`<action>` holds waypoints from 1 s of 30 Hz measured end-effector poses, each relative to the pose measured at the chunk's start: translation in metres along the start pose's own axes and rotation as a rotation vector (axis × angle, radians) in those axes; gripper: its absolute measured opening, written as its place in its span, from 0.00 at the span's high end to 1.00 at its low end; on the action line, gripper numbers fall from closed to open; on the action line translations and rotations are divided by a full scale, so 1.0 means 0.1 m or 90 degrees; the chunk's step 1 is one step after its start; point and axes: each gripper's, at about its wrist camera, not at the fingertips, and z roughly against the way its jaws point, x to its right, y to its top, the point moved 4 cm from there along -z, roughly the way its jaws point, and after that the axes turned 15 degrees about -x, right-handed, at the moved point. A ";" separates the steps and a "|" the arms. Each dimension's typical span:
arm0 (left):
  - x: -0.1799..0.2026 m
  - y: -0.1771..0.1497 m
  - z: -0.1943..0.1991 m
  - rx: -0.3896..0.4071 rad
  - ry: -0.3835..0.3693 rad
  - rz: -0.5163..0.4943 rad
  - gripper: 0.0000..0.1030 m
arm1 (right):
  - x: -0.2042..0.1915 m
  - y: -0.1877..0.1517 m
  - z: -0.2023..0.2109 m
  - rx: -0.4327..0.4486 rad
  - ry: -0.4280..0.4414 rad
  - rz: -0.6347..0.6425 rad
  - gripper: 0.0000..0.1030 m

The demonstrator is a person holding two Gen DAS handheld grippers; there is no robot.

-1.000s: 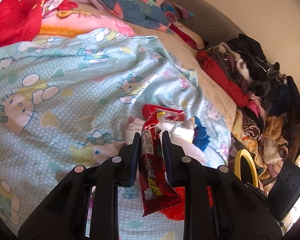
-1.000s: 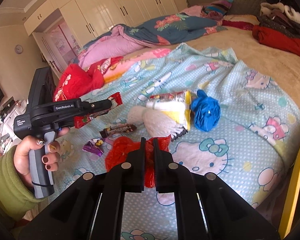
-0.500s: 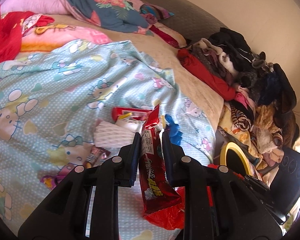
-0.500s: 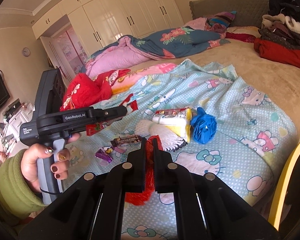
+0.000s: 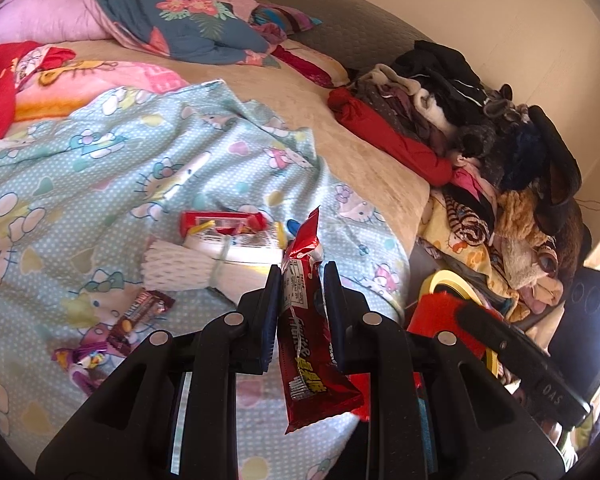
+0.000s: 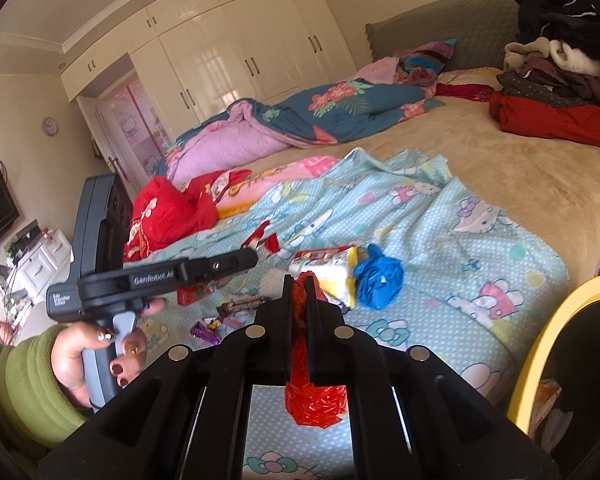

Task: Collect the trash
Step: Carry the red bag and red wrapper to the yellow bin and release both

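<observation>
The left gripper (image 5: 300, 284) pinches a red snack wrapper (image 5: 306, 332), which hangs upright between its pads above the bed's near edge. The right gripper (image 6: 299, 294) is clamped on a crumpled red plastic bag (image 6: 315, 402). More trash lies on the blue cartoon sheet (image 6: 440, 240) toward its near edge: a white foam sleeve (image 5: 184, 266), a blue bag (image 6: 380, 282) and small candy wrappers (image 5: 140, 316). A yellow-rimmed bin (image 6: 540, 344) stands beside the bed's corner.

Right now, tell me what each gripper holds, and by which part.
Left gripper: the red foil snack wrapper, pinched near its upper end. Right gripper: the crumpled red plastic bag, pinched at its upper part.
</observation>
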 end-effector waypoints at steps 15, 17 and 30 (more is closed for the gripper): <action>0.46 -0.06 -0.14 -0.014 -0.024 -0.052 0.85 | 0.48 0.10 0.53 0.080 -0.032 -0.067 0.95; 0.51 -0.07 -0.16 -0.015 -0.029 -0.059 0.85 | 0.56 0.11 0.59 0.089 -0.036 -0.078 0.95; 0.88 -0.13 -0.29 -0.028 -0.050 -0.095 0.85 | 0.92 0.06 0.99 0.144 -0.082 -0.123 0.95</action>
